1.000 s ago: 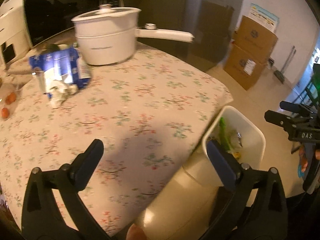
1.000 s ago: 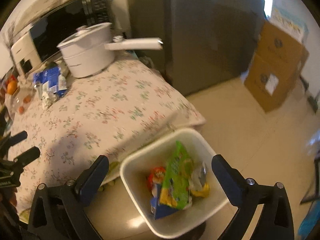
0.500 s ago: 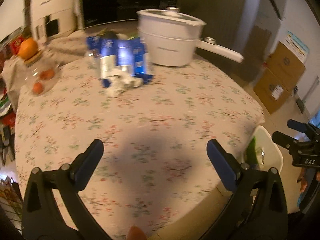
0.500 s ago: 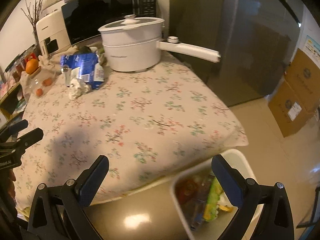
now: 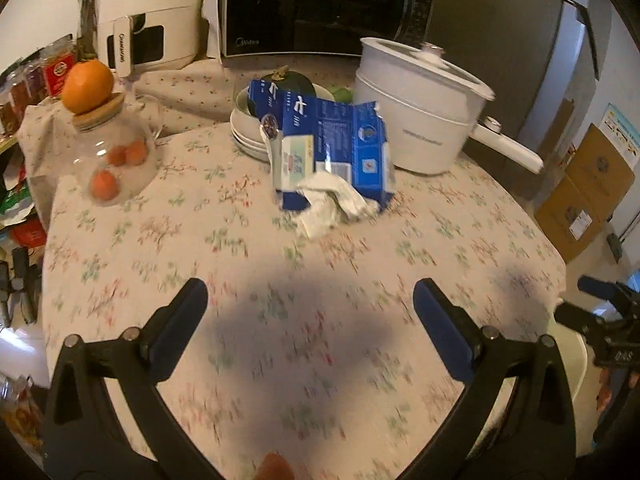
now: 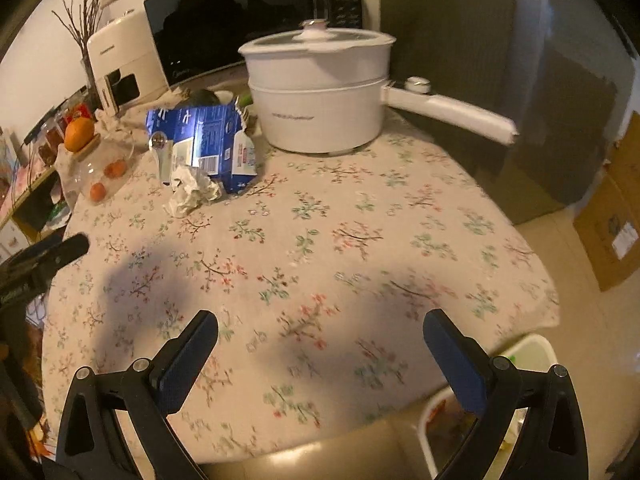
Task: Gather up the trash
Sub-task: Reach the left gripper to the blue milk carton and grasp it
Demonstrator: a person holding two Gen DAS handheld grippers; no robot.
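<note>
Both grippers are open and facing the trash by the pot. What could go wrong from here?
1. The crumpled white tissue lies against the torn blue carton; a grab may take only one, or drag both.
2. The carton sits close to the white lidded pot and stacked white bowls, so a wide left gripper could knock them.
3. The white bin is below the table edge; a drop could miss.

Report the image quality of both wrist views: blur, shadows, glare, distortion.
Left wrist view: motion blur smears the tablecloth print near the open left gripper, where a dark shadow falls; the blue carton stays readable. Right wrist view: sharper, shadows ahead of the open right gripper, a glare patch on the floor below. Both bend straight edges.
</note>
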